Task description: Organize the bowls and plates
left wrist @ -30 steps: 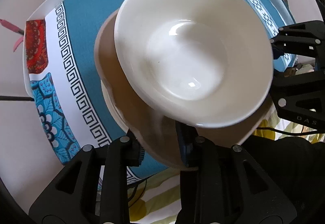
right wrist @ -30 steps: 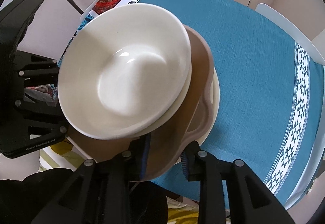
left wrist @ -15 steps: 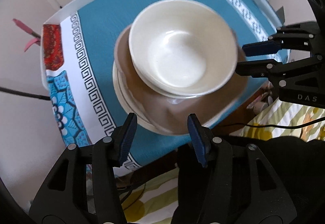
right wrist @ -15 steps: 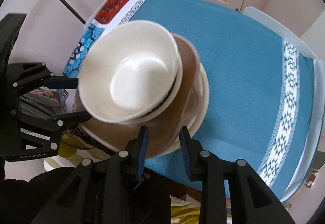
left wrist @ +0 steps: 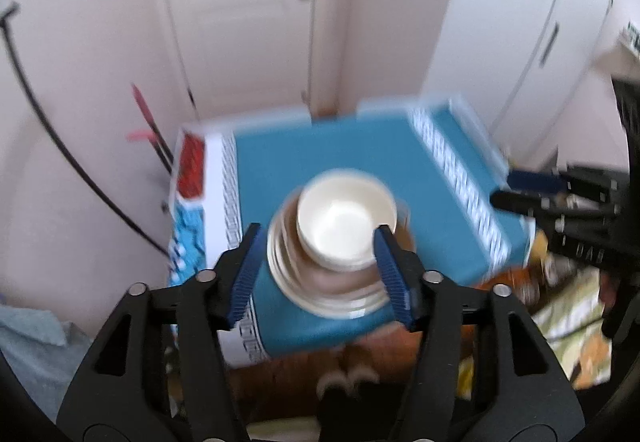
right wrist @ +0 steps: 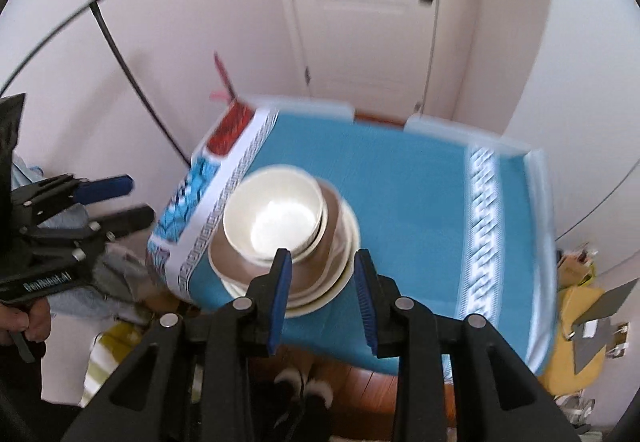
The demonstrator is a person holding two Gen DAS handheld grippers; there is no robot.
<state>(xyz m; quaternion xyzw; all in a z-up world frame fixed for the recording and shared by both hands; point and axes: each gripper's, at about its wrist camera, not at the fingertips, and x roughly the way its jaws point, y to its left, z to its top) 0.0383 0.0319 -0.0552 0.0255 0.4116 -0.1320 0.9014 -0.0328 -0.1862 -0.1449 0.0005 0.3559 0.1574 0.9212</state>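
A white bowl (left wrist: 346,222) sits on top of a stack: a brown plate (left wrist: 340,276) under it and cream plates (left wrist: 288,282) at the bottom. The stack stands near the front edge of a small table with a teal cloth (left wrist: 320,157). My left gripper (left wrist: 316,274) is open and empty, held high above and in front of the stack. In the right wrist view the same bowl (right wrist: 274,215) tops the brown plate (right wrist: 338,234) and cream plates (right wrist: 344,288). My right gripper (right wrist: 322,294) is open and empty, also high above the stack.
The cloth has a white patterned border (right wrist: 478,226) on the right and a red-and-blue panel (right wrist: 224,145) on the left. White doors (right wrist: 360,21) stand behind the table. A thin black cable (left wrist: 60,145) runs on the left. Clutter lies on the floor (right wrist: 576,306) around the table.
Both grippers let go of the brown plate's rim, opened, and pulled up and back away from the stack. The stack now rests on the table and looks much smaller.
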